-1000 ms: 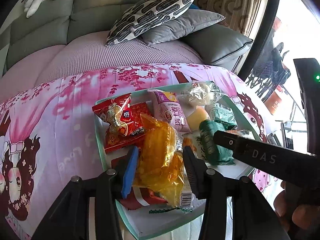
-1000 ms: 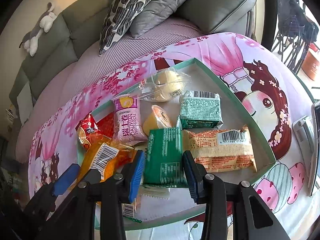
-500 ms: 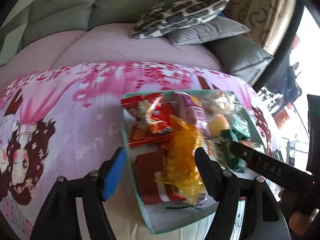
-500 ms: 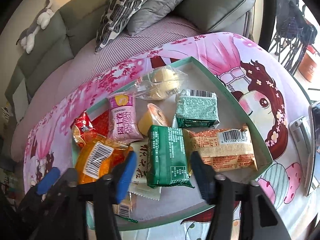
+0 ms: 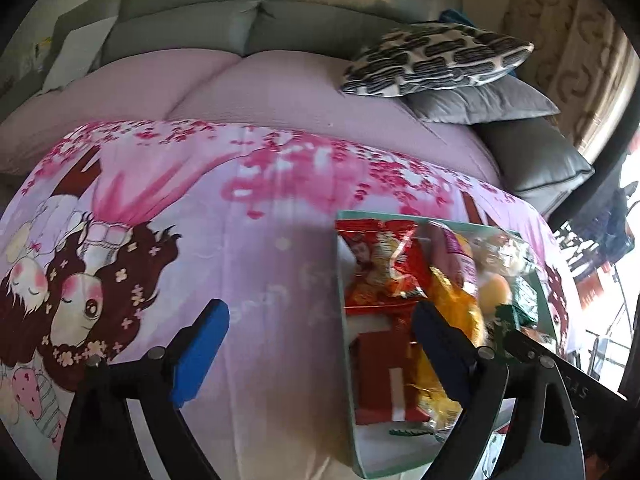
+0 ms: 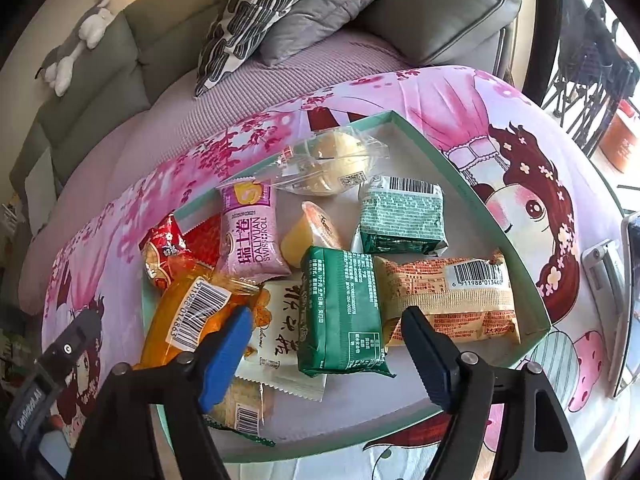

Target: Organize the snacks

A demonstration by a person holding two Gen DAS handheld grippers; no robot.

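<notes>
A shallow mint-green tray [image 6: 496, 216] on a pink cartoon-print cloth holds several wrapped snacks: an orange pack [image 6: 188, 320], a dark green pack [image 6: 340, 312], a pink Swiss roll [image 6: 250, 232], a tan pack [image 6: 448, 300] and red packs [image 6: 168, 248]. My right gripper [image 6: 324, 344] is open and empty above the dark green pack. My left gripper [image 5: 320, 344] is open and empty, left of the tray [image 5: 340, 280], over the cloth [image 5: 240, 240]. The orange pack [image 5: 456, 312] lies in the tray behind the left gripper's right finger.
A grey sofa [image 5: 240, 32] with a pink cover and patterned cushions [image 5: 436, 64] lies behind the table. A phone-like device [image 6: 632, 280] lies at the table's right edge. A plush toy [image 6: 76, 40] sits on the sofa back.
My left gripper let go of the orange pack, opened wide and swung left off the tray. My right gripper opened wider over the dark green pack.
</notes>
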